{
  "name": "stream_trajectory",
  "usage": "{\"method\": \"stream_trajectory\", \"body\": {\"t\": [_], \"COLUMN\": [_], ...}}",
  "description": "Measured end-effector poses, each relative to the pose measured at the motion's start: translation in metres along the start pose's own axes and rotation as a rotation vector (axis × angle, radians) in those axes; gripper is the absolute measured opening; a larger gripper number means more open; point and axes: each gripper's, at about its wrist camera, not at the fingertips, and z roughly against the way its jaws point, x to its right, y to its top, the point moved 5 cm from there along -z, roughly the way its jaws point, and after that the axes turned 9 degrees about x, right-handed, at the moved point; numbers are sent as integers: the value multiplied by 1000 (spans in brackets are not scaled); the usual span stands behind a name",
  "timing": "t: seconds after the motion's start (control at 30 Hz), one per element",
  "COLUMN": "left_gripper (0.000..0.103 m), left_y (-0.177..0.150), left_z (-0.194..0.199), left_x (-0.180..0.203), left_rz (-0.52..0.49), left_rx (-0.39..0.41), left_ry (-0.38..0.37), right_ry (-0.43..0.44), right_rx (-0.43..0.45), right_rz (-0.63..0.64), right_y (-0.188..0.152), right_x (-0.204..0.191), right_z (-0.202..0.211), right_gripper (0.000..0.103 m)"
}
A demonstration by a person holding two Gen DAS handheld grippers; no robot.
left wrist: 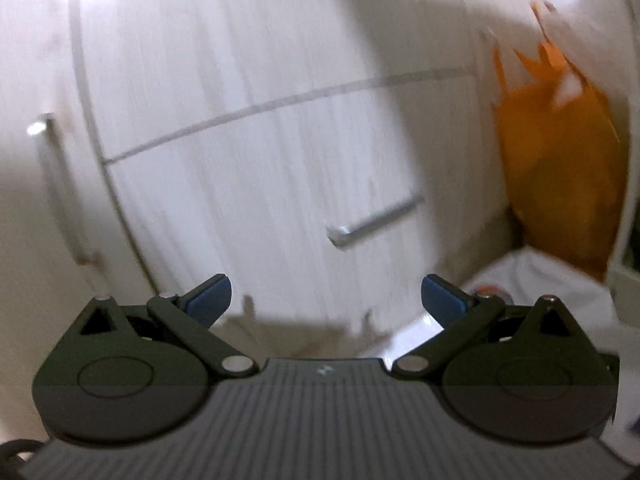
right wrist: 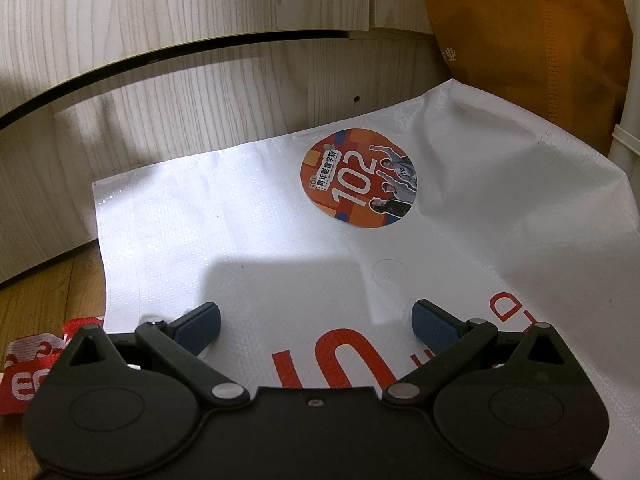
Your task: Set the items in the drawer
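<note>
- Left gripper [left wrist: 326, 300]: fingers spread wide, nothing held. It was pointed at the white drawer front [left wrist: 280, 184] with its bar handle [left wrist: 372, 220]; this view was motion-blurred.
- Right gripper [right wrist: 316, 328]: fingers likewise wide apart and empty, hovering just above the white woven bag [right wrist: 280, 216].
- The bag was seen lying flat on the wooden floor [right wrist: 52, 288], its far edge against the cabinet base, with a round "102" sticker [right wrist: 358, 178] near that edge. An orange bag [right wrist: 532, 36] stood beyond its far right corner, and a red lanyard [right wrist: 28, 364] lay off its near left corner.
- Handling judged: light, thin, floppy; glossy laminate likely slippery. Flat faces offer nothing to pinch.
- Best hold judged: the free left edge or near left corner, or the raised crease toward the right side.
- Bottom drawer showed a dark gap along its top; whether it was open enough could not be told.
</note>
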Motion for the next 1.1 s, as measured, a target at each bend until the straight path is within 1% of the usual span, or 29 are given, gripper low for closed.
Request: {"method": "stream_trajectory", "body": {"t": [0.03, 0.1, 0.2, 0.23, 0.3, 0.33, 0.4, 0.5, 0.8, 0.87, 1.0, 1.03, 1.1], "left_gripper": [103, 103, 103, 103, 103, 103, 103, 103, 103, 103, 103, 103, 103], "left_y": [1, 3, 2, 1, 2, 2, 1, -1, -2, -1, 6, 7, 10], "left_z": [3, 7, 9, 8, 5, 3, 3, 0, -2, 2, 11, 12, 10], "left_x": [-3, -13, -26, -30, -33, -34, -35, -36, -34, -32, -31, -32, -34], "left_rz": [3, 39, 143, 165, 174, 164, 149, 162, 148, 117, 83, 92, 133], "left_rx": [16, 34, 15, 4, -22, -36, -35, -46, -90, -57, 66, 77, 68], "left_ry": [24, 45, 29, 19, -1, -16, -54, -124, -290, -311, -347, -344, -323], "right_ry": [0, 0, 0, 0, 0, 0, 0, 0, 0, 0, 0, 0, 0], "right_rx": [0, 0, 0, 0, 0, 0, 0, 0, 0, 0, 0, 0, 0], "right_rz": [0, 0, 0, 0, 0, 0, 0, 0, 0, 0, 0, 0, 0], "right_y": [0, 0, 0, 0, 0, 0, 0, 0, 0, 0, 0, 0, 0], "right_x": [0, 0, 0, 0, 0, 0, 0, 0, 1, 1, 1, 1, 1], "right_z": [0, 0, 0, 0, 0, 0, 0, 0, 0, 1, 1, 1, 1], "right_gripper": [103, 103, 103, 103, 103, 103, 103, 103, 103, 103, 103, 103, 103]}}
